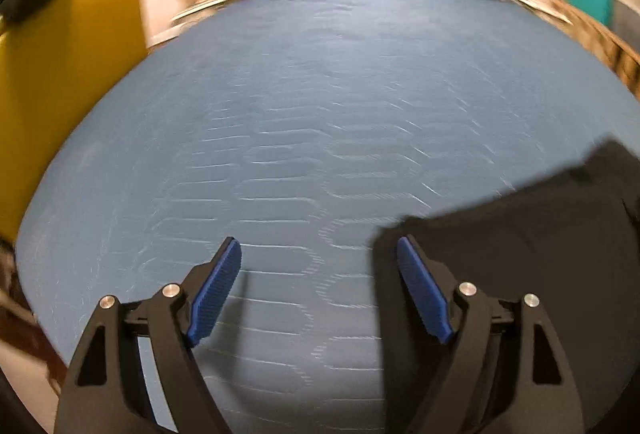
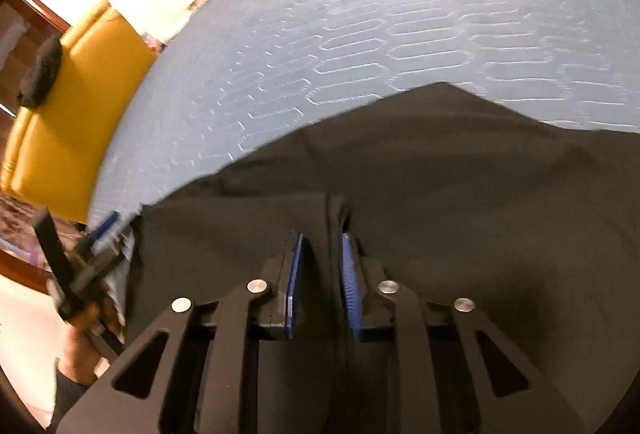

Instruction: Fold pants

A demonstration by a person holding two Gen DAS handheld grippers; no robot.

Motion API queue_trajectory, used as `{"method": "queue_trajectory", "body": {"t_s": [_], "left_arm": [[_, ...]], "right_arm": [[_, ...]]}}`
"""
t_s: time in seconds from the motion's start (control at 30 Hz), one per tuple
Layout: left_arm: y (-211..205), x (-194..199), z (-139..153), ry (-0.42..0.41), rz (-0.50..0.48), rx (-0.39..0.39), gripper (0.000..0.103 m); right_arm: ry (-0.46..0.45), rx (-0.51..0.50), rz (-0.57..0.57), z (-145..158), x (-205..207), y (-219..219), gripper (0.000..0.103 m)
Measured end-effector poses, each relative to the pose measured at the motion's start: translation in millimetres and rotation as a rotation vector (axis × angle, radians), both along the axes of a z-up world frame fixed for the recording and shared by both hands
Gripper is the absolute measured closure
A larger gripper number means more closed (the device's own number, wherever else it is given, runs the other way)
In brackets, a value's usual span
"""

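- Left wrist view: left hand-held gripper point(image 1: 319, 254) has its blue pads spread wide with nothing between them, hovering over the blue quilted mattress point(image 1: 304, 106). The black fabric pants point(image 1: 520, 234) lie on the mattress, just beside its right finger.
- Right wrist view: right hand-held gripper point(image 2: 322, 246) is pinched tight on a fold of the pants point(image 2: 440, 174). A yellow padded chair point(image 2: 76, 94) stands beside the mattress point(image 2: 400, 26).

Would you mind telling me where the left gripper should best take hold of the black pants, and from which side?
Probably at the near-left corner of the pants, coming in from the bare blue mattress side. That edge lies flat and free beside the open left gripper, so one finger could slide under it. The right gripper is shut on a fold further in, so the corner is the free part.
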State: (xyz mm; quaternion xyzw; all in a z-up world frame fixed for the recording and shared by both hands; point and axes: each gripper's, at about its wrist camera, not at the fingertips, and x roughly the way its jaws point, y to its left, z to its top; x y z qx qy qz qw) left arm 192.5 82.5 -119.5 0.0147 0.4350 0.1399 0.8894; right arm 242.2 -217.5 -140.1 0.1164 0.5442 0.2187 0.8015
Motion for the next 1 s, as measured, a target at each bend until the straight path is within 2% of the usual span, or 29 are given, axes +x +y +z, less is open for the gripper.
{"method": "queue_trajectory", "body": {"t_s": [0.03, 0.07, 0.1, 0.13, 0.2, 0.27, 0.3, 0.37, 0.43, 0.47, 0.53, 0.67, 0.8, 0.9, 0.97, 1.0], "left_arm": [[1.1, -4.6, 8.2, -0.022, 0.01, 0.026, 0.024], [-3.3, -13.8, 17.1, -0.056, -0.022, 0.03, 0.024], [-8.7, -22.7, 21.8, -0.07, -0.052, 0.019, 0.024], [-15.4, -31.5, 24.8, -0.076, -0.084, 0.007, 0.024], [-31.0, -48.9, 24.6, -0.077, -0.156, -0.018, 0.023], [-46.9, -66.9, 16.7, -0.063, -0.215, -0.007, 0.023], [-51.1, -74.4, 10.3, -0.052, -0.229, 0.005, 0.023], [-46.0, -85.3, -6.9, -0.012, -0.199, 0.076, 0.021], [-28.9, -98.4, -12.2, -0.031, -0.135, 0.056, 0.016], [-16.7, -102.5, -10.8, -0.023, -0.084, 0.053, 0.016], [-4.3, -111.0, -3.4, -0.038, -0.046, 0.055, 0.018], [-20.1, -124.5, 13.8, -0.103, -0.139, -0.009, 0.018], [-54.4, -128.1, 4.1, -0.09, -0.239, 0.008, 0.018], [-45.7, -124.3, -14.6, -0.038, -0.196, 0.046, 0.015], [-22.1, -125.2, -15.4, -0.041, -0.134, -0.008, 0.014], [-18.6, -129.2, -17.1, -0.034, -0.105, -0.004, 0.014]], "right_arm": [[-0.014, -0.003, -0.006, 5.8, -7.8, -1.8, 0.074], [-0.033, 0.016, -0.001, 12.1, -19.7, -3.0, 0.07], [-0.044, 0.037, 0.019, 15.3, -30.1, -0.6, 0.059], [-0.049, 0.03, 0.053, 16.2, -44.7, 5.0, 0.054], [-0.049, -0.009, 0.085, 11.7, -59.9, 13.6, 0.054], [-0.058, -0.058, 0.111, 3.2, -74.9, 20.2, 0.054], [-0.093, -0.082, 0.121, 2.9, -83.0, 21.4, 0.054], [-0.128, -0.159, 0.15, 4.9, -92.2, 24.8, 0.056], [-0.141, -0.271, 0.149, 7.1, -99.1, 26.1, 0.046], [-0.149, -0.295, 0.126, 11.4, -102.5, 22.5, 0.046], [-0.168, -0.285, 0.101, 22.6, -108.5, 20.4, 0.046], [-0.261, -0.265, 0.186, 36.4, -122.1, 55.4, 0.045], [-0.25, -0.312, 0.233, 17.3, -126.2, 81.9, 0.045], [-0.264, -0.351, 0.237, 5.7, -132.3, 76.2, 0.043], [-0.265, -0.357, 0.223, 11.2, -137.5, 67.4, 0.042], [-0.266, -0.373, 0.21, 13.1, -137.6, 64.5, 0.035]]}}
